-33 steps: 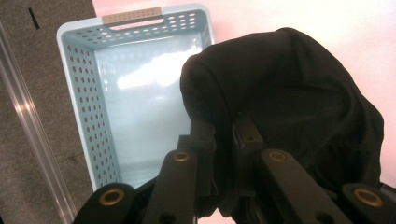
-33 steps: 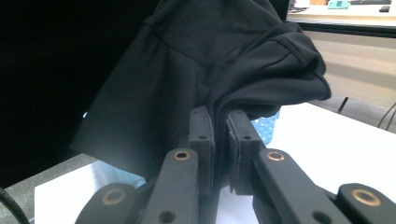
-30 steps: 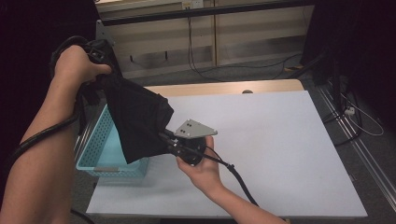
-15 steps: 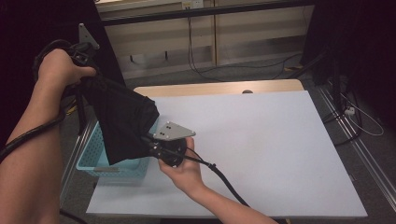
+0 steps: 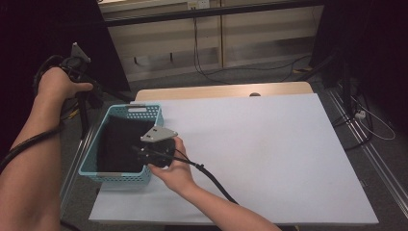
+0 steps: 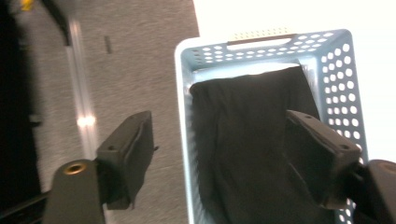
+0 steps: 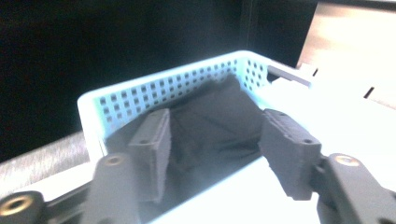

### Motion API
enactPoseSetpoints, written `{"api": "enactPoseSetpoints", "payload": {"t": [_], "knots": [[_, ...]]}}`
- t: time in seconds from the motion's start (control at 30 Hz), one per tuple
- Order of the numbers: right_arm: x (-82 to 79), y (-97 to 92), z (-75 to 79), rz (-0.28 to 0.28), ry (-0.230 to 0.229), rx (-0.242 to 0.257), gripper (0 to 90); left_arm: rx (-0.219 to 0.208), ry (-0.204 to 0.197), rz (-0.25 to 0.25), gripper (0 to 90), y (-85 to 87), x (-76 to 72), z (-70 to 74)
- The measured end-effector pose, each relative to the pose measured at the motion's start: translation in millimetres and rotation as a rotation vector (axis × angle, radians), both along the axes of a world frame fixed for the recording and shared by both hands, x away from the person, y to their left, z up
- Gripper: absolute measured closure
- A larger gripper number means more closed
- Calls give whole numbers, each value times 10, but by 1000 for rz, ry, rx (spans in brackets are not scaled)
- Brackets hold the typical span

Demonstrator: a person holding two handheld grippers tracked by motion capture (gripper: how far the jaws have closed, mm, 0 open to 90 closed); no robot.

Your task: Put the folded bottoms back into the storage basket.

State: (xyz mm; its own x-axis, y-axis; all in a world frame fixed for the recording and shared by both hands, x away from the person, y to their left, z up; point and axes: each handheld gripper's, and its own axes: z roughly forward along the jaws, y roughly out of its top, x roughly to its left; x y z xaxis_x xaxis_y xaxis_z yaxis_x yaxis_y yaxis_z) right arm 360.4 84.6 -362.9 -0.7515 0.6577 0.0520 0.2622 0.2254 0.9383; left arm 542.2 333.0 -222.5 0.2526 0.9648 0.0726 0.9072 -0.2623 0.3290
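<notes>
Black cloth lies in basket, front hidden; both jaws just opened, empty.

White table with a wood strip along its far edge carried one item: a light-blue perforated basket, sat at the left edge near the front corner. Black cloth lay inside the basket.

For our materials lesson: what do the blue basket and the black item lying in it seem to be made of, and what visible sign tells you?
Basket: probably moulded plastic, light blue with a smooth, slightly glossy finish; its walls are thin, rigid and pierced by regular rows of holes.
Black item: likely woven or knitted cloth, matt; it slumps and folds softly against the basket walls, with limp edges.
</notes>
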Motion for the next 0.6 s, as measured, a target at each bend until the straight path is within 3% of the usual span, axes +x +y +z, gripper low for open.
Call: {"api": "enactPoseSetpoints", "payload": {"t": [0.2, 0.43, 0.6], "knots": [[-52, -309, -13, 11, -5, -39, 318, -59, -11, -23, 199, -32, -93, -132], [-70, -614, 1, 6, 6, -29, 267, -117, -45, -46, 194, -178, -178, -158], [-87, -795, 14, 3, 4, -17, 246, -138, -35, -55, 186, -261, -218, -240]]}}
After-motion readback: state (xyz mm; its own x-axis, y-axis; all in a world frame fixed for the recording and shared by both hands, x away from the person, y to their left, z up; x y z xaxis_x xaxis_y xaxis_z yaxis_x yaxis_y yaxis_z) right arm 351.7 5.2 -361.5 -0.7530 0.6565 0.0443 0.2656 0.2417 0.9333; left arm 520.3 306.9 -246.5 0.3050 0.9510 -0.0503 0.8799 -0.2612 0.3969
